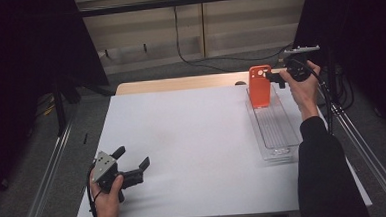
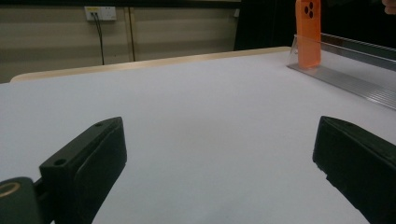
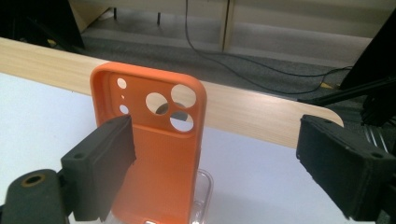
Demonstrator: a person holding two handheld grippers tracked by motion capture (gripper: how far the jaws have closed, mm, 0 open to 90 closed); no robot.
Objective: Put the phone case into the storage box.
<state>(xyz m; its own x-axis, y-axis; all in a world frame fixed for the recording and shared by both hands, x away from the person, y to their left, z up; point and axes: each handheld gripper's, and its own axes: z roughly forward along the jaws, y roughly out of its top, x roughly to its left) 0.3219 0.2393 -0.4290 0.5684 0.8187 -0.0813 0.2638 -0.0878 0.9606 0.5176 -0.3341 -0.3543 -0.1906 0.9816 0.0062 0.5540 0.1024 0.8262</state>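
While the right gripper [image 3: 215,158] has its jaws spread wide, the orange phone case [image 3: 156,140] stands upright between them in the right gripper view, just beside the left-hand jaw and well apart from the other, and I can't tell whether that near pad actually touches it. No pinch on it either way. The case's foot sits in the far end of the clear plastic tray [image 1: 274,126], camera cutouts up top, and I can't read any logo or lettering on it, the surface looks plain. In the high view the right hand [image 1: 302,85] holds its gripper level at the case's upper right edge. The tray is long and narrow and lies along the right side of the white sheet [image 1: 192,138], its near end short of the sheet's front edge, with the rest of the channel bare behind the case. The wooden table edge [image 1: 179,83] peeks out past the sheet at the far side. Down at the near left corner the left gripper [image 1: 133,164] rests with its jaws spread too, nothing between them, and loads of open white sheet between it and the tray
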